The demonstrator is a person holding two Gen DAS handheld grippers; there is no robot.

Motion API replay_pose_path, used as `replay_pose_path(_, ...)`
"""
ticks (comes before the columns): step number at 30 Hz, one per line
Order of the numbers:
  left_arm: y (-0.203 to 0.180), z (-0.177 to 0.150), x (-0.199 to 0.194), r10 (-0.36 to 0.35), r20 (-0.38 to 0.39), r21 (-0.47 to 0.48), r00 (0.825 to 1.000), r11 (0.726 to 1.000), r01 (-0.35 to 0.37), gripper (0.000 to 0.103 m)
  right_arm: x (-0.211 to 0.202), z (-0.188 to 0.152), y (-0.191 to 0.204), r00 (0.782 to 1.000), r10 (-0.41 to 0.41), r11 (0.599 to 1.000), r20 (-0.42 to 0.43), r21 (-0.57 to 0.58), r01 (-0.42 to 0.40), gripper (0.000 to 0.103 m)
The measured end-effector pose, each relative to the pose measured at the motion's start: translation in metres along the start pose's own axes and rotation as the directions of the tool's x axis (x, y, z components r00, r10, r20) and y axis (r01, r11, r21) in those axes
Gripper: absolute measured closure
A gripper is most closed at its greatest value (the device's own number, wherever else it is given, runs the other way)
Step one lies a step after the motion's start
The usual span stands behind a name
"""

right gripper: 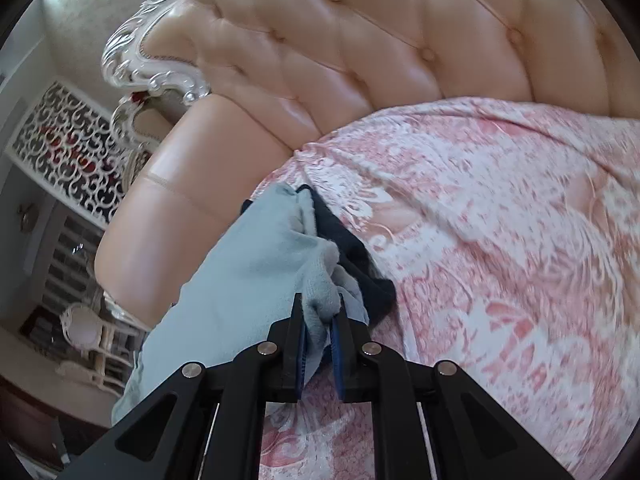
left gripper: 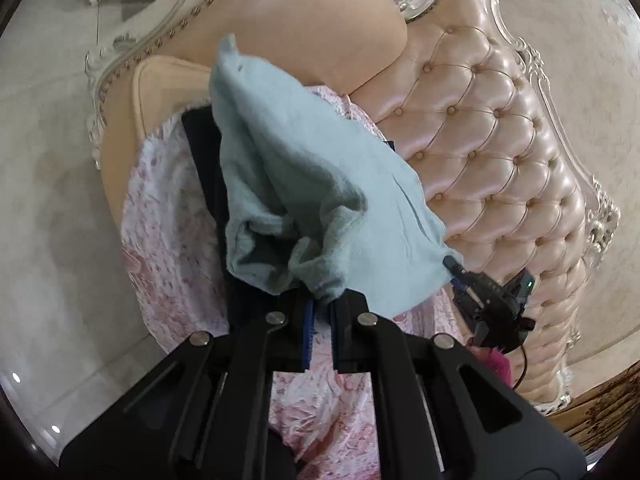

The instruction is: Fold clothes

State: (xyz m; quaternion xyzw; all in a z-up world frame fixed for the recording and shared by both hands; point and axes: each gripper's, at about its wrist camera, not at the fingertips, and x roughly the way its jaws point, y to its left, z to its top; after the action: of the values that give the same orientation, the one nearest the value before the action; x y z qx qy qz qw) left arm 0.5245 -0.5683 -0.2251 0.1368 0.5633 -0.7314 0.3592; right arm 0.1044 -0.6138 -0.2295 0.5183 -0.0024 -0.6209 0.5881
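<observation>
We see the left gripper (left gripper: 320, 304) pinched nearly closed on a bunched edge of the light blue garment (left gripper: 304, 184), w/ only a narrow gap between the blue pads where the fabric is wedged. From that grip the cloth runs up and away across the seat, crumpled near the fingers and smoother on its far side, its far tip reaching toward the sofa arm. It lies over a dark garment (left gripper: 208, 184), which sits on the pink floral cover (left gripper: 168, 240) spread on the seat of the tufted sofa (left gripper: 492, 152).

To the right in the left wrist view, the right gripper (left gripper: 454, 266) clamps the opposite corner of the same blue cloth, so the piece hangs stretched btwn both tools just above the cover.

In the right wrist view, the right gripper (right gripper: 320, 320) is also nearly closed, a grey-blue wad of the light blue garment (right gripper: 248, 264) squeezed between its pads. The dark garment (right gripper: 360, 264) peeks out just beside it, touching the blue cloth, on the pink floral cover (right gripper: 500, 240) below the tufted sofa (right gripper: 340, 40) back.
</observation>
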Motion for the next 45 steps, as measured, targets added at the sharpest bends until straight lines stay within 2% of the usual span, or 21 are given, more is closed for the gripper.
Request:
replay_pose_path(4,0.0,-0.004,-0.013,0.105,-0.002,-0.015,0.994,0.994,-0.105,0.087,0.004,0.004,0.005,0.998,-0.057,0.998,-0.037,-0.024,0.056,0.084)
replay_pose_path(6,0.004,-0.01,-0.025,0.156,0.014,-0.048,0.988,0.987,-0.155,0.081,-0.008,0.0,0.003,0.994,-0.106,0.994,-0.021,-0.039,0.105,0.059)
replay_pose_path(8,0.003,-0.014,-0.036,0.204,0.042,-0.056,0.978,0.978,-0.202,0.078,-0.023,0.001,-0.004,0.989,-0.144,0.989,0.017,-0.02,0.145,0.05)
replay_pose_path(11,-0.016,-0.013,-0.047,0.206,0.101,-0.006,0.973,0.978,-0.206,0.078,-0.051,0.004,-0.009,0.975,-0.197,0.98,0.102,-0.001,0.198,0.048)
replay_pose_path(13,-0.039,-0.006,-0.044,0.164,0.131,0.063,0.978,0.983,-0.174,0.077,-0.06,0.006,0.008,0.98,-0.147,0.984,0.131,-0.081,0.158,0.048)
replay_pose_path(14,-0.05,-0.002,-0.041,0.139,0.14,0.101,0.98,0.983,-0.154,0.074,-0.058,0.005,0.022,0.985,-0.122,0.98,0.126,-0.145,0.139,0.048)
replay_pose_path(16,-0.066,0.004,-0.026,0.122,0.126,0.173,0.985,0.974,-0.143,0.055,-0.052,0.001,0.052,0.992,-0.077,0.956,0.1,-0.276,0.102,0.048)
replay_pose_path(18,-0.068,0.008,-0.006,0.129,0.092,0.214,0.987,0.966,-0.146,0.055,-0.04,-0.005,0.065,0.995,-0.073,0.942,0.064,-0.322,0.09,0.048)
replay_pose_path(21,-0.046,0.006,0.012,0.209,0.038,0.175,0.977,0.961,-0.212,0.055,-0.017,-0.022,0.041,0.99,-0.138,0.954,-0.015,-0.27,0.129,0.048)
replay_pose_path(24,-0.012,0.001,-0.002,0.29,0.036,0.096,0.956,0.952,-0.292,0.055,-0.009,-0.04,-0.001,0.971,-0.226,0.962,-0.081,-0.173,0.209,0.048)
replay_pose_path(26,0.009,-0.003,-0.021,0.324,0.048,0.052,0.945,0.944,-0.326,0.055,-0.028,-0.043,-0.026,0.975,-0.214,0.975,-0.051,-0.079,0.21,0.048)
replay_pose_path(28,0.02,-0.005,-0.04,0.334,0.08,0.023,0.939,0.941,-0.336,0.055,-0.046,-0.04,-0.028,0.981,-0.196,0.979,0.005,-0.064,0.196,0.048)
replay_pose_path(31,0.015,-0.003,-0.06,0.316,0.137,0.017,0.939,0.947,-0.322,0.055,-0.064,-0.03,-0.003,0.988,-0.133,0.982,0.076,-0.126,0.142,0.048)
replay_pose_path(35,-0.028,0.008,-0.042,0.203,0.144,0.147,0.968,0.963,-0.224,0.055,-0.049,-0.024,0.04,0.995,-0.081,0.961,0.063,-0.259,0.094,0.044)
replay_pose_path(36,-0.041,0.012,-0.032,0.197,0.139,0.193,0.97,0.956,-0.222,0.054,-0.038,-0.023,0.05,0.995,-0.086,0.954,0.042,-0.286,0.094,0.044)
replay_pose_path(38,-0.067,0.023,-0.009,0.209,0.138,0.291,0.968,0.926,-0.241,0.044,-0.018,-0.022,0.074,0.994,-0.111,0.924,0.02,-0.367,0.111,0.044)
replay_pose_path(40,-0.085,0.038,0.015,0.262,0.152,0.372,0.953,0.878,-0.301,0.018,0.0,-0.02,0.097,0.991,-0.13,0.89,0.016,-0.438,0.124,0.043)
replay_pose_path(41,-0.091,0.046,0.028,0.29,0.162,0.405,0.943,0.852,-0.332,0.009,0.009,-0.02,0.1,0.99,-0.144,0.878,0.007,-0.46,0.131,0.035)
replay_pose_path(42,-0.091,0.054,0.037,0.319,0.175,0.416,0.931,0.833,-0.364,0.0,0.018,-0.021,0.1,0.987,-0.161,0.869,-0.006,-0.474,0.139,0.017)
replay_pose_path(44,-0.078,0.067,0.053,0.38,0.177,0.399,0.908,0.816,-0.419,0.0,0.037,-0.022,0.098,0.98,-0.196,0.85,-0.031,-0.503,0.154,0.0)
replay_pose_path(45,-0.065,0.073,0.058,0.403,0.161,0.376,0.901,0.819,-0.434,0.0,0.046,-0.022,0.097,0.976,-0.213,0.84,-0.043,-0.517,0.161,0.0)
